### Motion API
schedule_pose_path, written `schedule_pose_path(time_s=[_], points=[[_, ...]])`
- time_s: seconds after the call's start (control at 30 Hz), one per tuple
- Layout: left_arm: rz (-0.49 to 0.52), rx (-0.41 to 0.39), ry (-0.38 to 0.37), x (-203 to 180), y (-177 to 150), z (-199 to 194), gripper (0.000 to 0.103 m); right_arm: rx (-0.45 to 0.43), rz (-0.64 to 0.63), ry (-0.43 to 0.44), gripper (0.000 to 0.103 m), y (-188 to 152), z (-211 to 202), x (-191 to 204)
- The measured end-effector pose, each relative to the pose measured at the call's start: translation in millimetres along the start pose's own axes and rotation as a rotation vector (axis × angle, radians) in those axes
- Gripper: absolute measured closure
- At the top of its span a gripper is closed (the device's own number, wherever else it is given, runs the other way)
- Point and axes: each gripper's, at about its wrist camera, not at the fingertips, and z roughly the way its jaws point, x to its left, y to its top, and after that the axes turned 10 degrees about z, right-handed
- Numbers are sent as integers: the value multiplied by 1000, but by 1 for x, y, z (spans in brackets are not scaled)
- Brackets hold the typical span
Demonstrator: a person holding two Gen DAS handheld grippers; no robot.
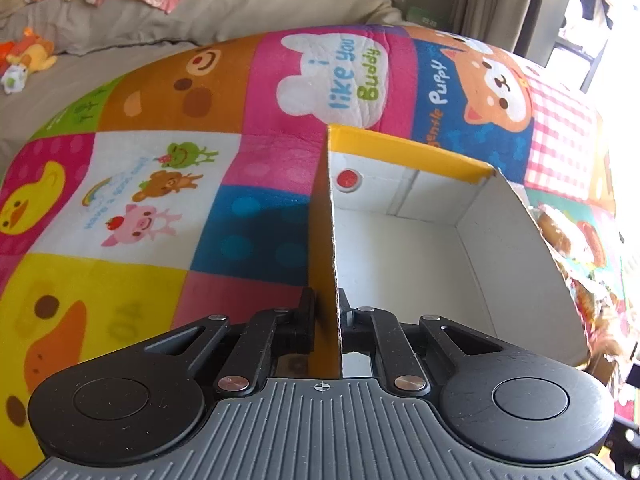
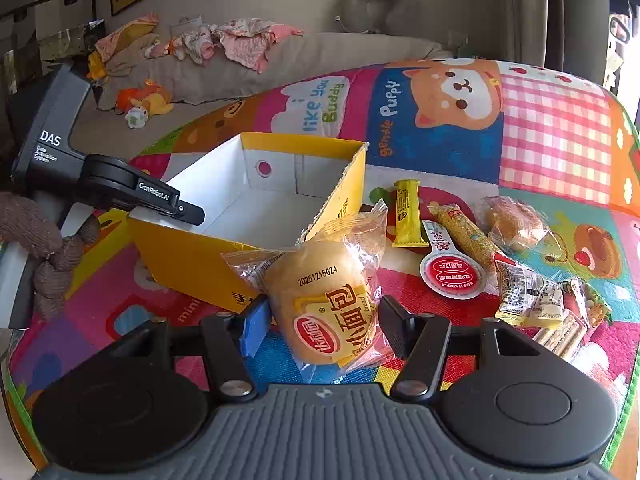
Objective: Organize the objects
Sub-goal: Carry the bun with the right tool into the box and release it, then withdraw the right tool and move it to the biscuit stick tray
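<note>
A yellow cardboard box (image 1: 500, 240) with a white, empty inside stands open on the colourful play mat (image 1: 140, 168). My left gripper (image 1: 326, 300) is shut on its near side wall, one finger outside and one inside. In the right wrist view the same box (image 2: 192, 264) sits left of centre, with the left gripper (image 2: 188, 212) clamped on its left rim. My right gripper (image 2: 325, 316) has a wrapped bread bun (image 2: 320, 304) upright between its pads, which touch it on both sides, just in front of the box's near corner.
More snacks lie on the mat to the right of the box: a yellow bar (image 2: 406, 216), a long speckled stick packet (image 2: 466, 236), a second wrapped bun (image 2: 514, 220), a red round-ended sachet (image 2: 452, 276) and small packets (image 2: 528, 296). A gloved hand (image 2: 44, 248) holds the left gripper. A beige sofa (image 2: 320, 56) with clothes is behind.
</note>
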Motion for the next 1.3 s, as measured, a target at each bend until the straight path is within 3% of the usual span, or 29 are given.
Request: schedule_pose_path(time_s=[0.27,0.47,0.6,0.63,0.67,0.73,0.83,0.93,1.13,1.3], points=[[-66,14,2,-15,-2,9,93,-28,-13,-59,45,19,-26,-16],[-84,24,6,-14,-4,14,92,-68,100,78,45,79,-48,-20],[-99,34,9,-13,-4,16,92,-66,167,181,44,127,-29,-4],[-105,35,6,-13,-4,16,92,-60,190,199,39,138,-19,-1],[-112,37,1,-11,-4,16,92,-62,207,197,32,149,-6,2],[-121,36,-7,-9,-5,15,91,-78,197,131,32,159,11,6],[-129,34,-12,-7,-7,15,91,-113,111,70,32,143,5,6],[-136,33,-6,-8,-7,15,91,-135,-16,12,32,98,-17,2],[-134,43,1,-11,-5,15,91,-47,-211,-41,32,13,-27,4],[-40,55,-47,-19,-5,14,87,-41,-150,-68,32,1,-5,-1]])
